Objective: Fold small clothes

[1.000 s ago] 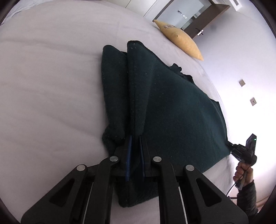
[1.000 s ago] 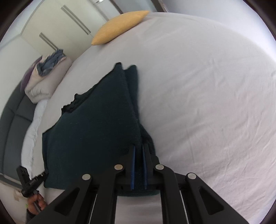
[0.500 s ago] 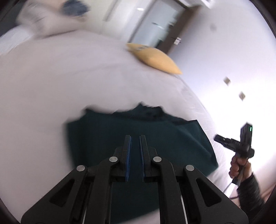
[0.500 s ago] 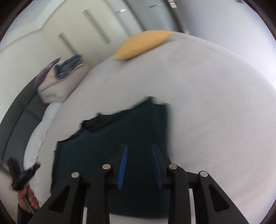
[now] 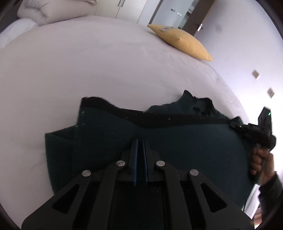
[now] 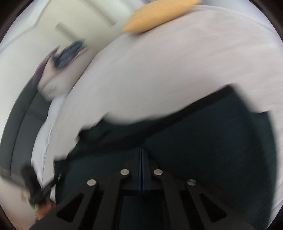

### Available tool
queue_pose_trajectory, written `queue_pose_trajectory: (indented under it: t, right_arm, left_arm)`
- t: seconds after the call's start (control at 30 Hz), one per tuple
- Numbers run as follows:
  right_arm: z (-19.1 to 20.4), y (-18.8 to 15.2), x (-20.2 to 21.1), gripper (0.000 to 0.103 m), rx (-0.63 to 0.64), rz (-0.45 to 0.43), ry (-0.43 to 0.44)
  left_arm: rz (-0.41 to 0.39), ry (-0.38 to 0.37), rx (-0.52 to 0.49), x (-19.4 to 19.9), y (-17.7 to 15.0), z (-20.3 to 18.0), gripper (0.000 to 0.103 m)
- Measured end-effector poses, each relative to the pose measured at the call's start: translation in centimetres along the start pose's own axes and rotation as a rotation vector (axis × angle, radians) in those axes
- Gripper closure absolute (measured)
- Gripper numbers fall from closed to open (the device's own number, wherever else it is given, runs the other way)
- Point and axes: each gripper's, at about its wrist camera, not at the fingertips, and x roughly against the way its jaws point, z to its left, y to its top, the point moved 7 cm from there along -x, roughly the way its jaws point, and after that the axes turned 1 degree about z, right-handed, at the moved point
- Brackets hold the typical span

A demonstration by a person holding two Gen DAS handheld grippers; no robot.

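Observation:
A dark green garment (image 5: 176, 139) lies folded on the white bed (image 5: 88, 70), its black hem running across the middle. My left gripper (image 5: 139, 141) hovers over the garment's near part, jaws almost together with a narrow gap and nothing between them. My right gripper shows in the left wrist view (image 5: 235, 124) at the garment's right edge; whether it touches the cloth is unclear. In the blurred right wrist view my right gripper (image 6: 141, 150) is over the garment (image 6: 212, 141), jaws pressed together. The left gripper (image 6: 54, 182) shows there at the lower left.
A yellow pillow (image 5: 182, 42) lies at the bed's far right, also in the right wrist view (image 6: 159, 16). Folded bedding (image 5: 47, 10) is stacked at the far left. A wall with sockets (image 5: 255, 74) stands to the right.
Both grippers let go of the garment and lifted back. The garment now lies flat. The right gripper opened half a second ago and has since shut.

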Motion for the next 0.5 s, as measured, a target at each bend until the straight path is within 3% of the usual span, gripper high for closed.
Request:
queue_pose_trajectory:
  t: [0.1,0.23,0.33,0.37,0.43,0.5]
  right_arm:
    - [-2.6,1.5,2.1,0.103,-0.039,-0.102,-0.061]
    - [-2.8,2.1,4.5,0.102,-0.048,-0.171,-0.127]
    - [0.2,0.3,6.0,0.082,-0.006,-0.178,-0.016]
    - [1.9,-0.8,6.0,0.074,0.028,-0.16,0.024]
    - [4.7,-3.5,5.8,0.072,0.112,-0.1,0.112]
    - [5.6,-5.8,4.6,0.057,0.155,-0.028,0.148]
  left_arm:
    - [-0.017,-0.008,0.031,0.4,-0.5,0.3,0.096]
    - [-0.05,0.003,0.076,1.7,-1.4,0.9,0.096]
    - [-0.064,0.003,0.126,3.1,-1.9,2.3,0.096]
    - [-0.057,-0.001,0.135,3.6,-2.2,2.8,0.096]
    - [-0.047,0.002,0.122,4.1,-2.7,3.1,0.096]
    - [-0.047,0.016,0.107,4.8,-3.3,3.3,0.096]
